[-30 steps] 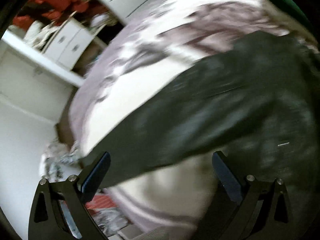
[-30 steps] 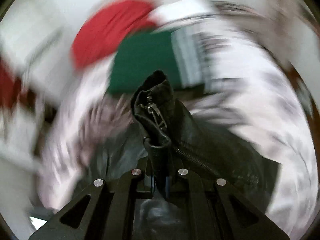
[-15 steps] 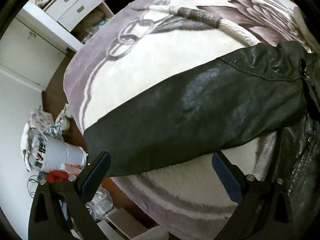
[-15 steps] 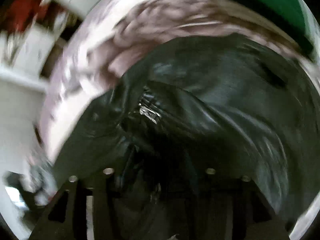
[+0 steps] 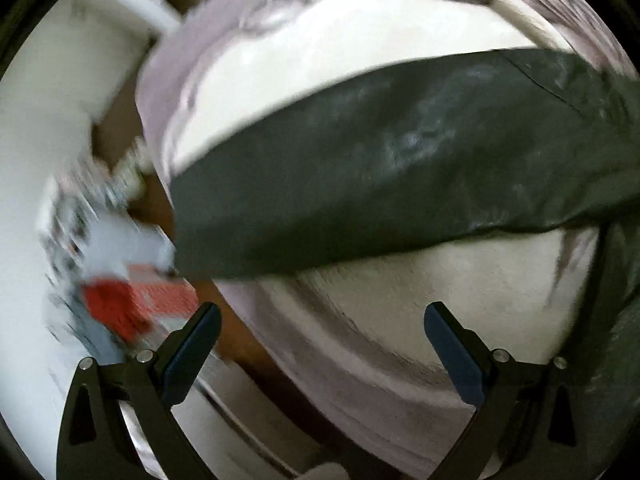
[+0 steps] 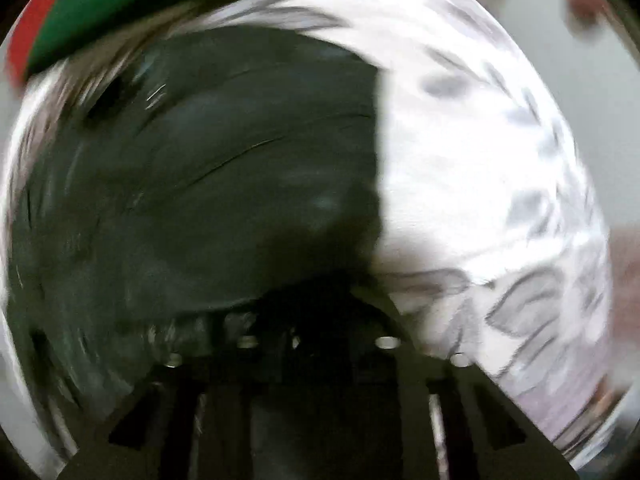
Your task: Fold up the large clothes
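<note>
One black jacket [image 5: 380, 160] lay on one patterned blanket [image 5: 320, 60]
Left gripper [image 5: 320, 344] gaped, empty; right gripper [image 6: 316, 340] was closing, its grip too blurred to tell

A black leather jacket [image 5: 400, 168] lies flat on a white and mauve patterned blanket [image 5: 460, 292]. One sleeve stretches straight out across the blanket, its cuff end reaching the blanket's edge, with a seam line showing near the shoulder. In the right wrist view the jacket's body [image 6: 224, 184] covers the blanket's left part, its surface creased and faintly glossy.
</note>
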A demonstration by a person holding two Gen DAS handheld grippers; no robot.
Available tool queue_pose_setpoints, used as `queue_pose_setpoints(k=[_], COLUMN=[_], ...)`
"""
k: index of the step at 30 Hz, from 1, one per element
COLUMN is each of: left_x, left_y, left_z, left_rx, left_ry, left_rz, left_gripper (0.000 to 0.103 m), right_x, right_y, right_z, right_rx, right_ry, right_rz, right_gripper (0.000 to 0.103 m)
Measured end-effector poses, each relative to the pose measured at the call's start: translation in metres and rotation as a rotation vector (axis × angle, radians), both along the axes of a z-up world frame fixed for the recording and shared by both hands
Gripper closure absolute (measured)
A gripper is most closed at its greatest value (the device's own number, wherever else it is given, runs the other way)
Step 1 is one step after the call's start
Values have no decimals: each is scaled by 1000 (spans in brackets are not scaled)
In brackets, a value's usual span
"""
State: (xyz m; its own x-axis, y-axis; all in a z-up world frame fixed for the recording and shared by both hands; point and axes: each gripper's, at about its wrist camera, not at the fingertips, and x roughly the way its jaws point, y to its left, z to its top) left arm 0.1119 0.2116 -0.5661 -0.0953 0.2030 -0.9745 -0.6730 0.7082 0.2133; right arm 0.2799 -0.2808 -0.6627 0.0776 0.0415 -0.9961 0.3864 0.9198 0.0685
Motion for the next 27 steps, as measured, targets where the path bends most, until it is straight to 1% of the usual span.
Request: queue_pose_setpoints(k=[1, 2, 3, 4, 5, 7, 9, 11, 12, 13, 14, 15, 16, 17, 18, 19, 20, 22, 24, 25, 27], left_x=[-3, -9, -12, -18, -22, -31, -40, -48, -52, -55, -58, -61, -61, -61, -59, -57, -55, -46, -32, -26, -6], left_y=[5, 14, 20, 30, 37, 54, 72, 87, 94, 98, 101, 104, 107, 109, 108, 104, 104, 108, 107, 105, 97], left_z=[-2, -4, -6, -8, -11, -19, -33, -42, -47, -49, -50, -50, -48, -46, -42, -38, -32, -22, -4, 4, 32], left_rx=[-50, -121, -158, -215, -247, -313, -375, -399, -403, -403, -392, -364, -346, -314, -290, -273, -259, -224, -164, -139, -44], left_ry=[-32, -82, -115, -182, -229, -325, -407, -484, -518, -543, -567, -579, -578, -571, -577, -594, -633, -633, -622, -623, -620], left_rz=[38, 103, 141, 201, 245, 348, 470, 584, 641, 687, 733, 769, 783, 792, 787, 778, 759, 734, 656, 623, 492], left_gripper=[0, 2, 4, 5, 6, 9, 15, 15, 15, 16, 22, 34, 41, 56, 75, 86, 95, 96, 97, 97, 97], right_x=[-2, -6, -8, -14, -21, -35, -49, -47, -38, -32, -29, -26, -16, -8, -9, -11, -9, 4, 11, 22, 31], right_y=[4, 14, 25, 36, 45, 59, 69, 79, 80, 90, 100, 109, 116, 126, 133, 140, 144, 155, 164, 165, 177], right_z=[2, 7, 15, 23, 32, 47, 58, 65, 71, 71, 68, 66, 64, 63, 61, 59, 56, 60, 62, 63, 65], right_rx=[-6, -30, -46, -56, -59, -24, 12, 28, 34, 40, 46, 55, 61, 65, 66, 65, 65, 59, 23, -15, -123], right_ry=[13, 26, 36, 49, 46, 25, 15, 0, -5, -7, -3, 2, 4, 6, 6, 3, 0, -3, -9, -10, -23], right_rz=[31, 85, 135, 192, 223, 240, 246, 255, 260, 268, 276, 278, 278, 278, 278, 280, 282, 292, 315, 333, 384], right_gripper=[84, 81, 80, 78, 75, 71, 70, 70, 70, 70, 70, 70, 70, 70, 70, 70, 70, 70, 70, 70, 70])
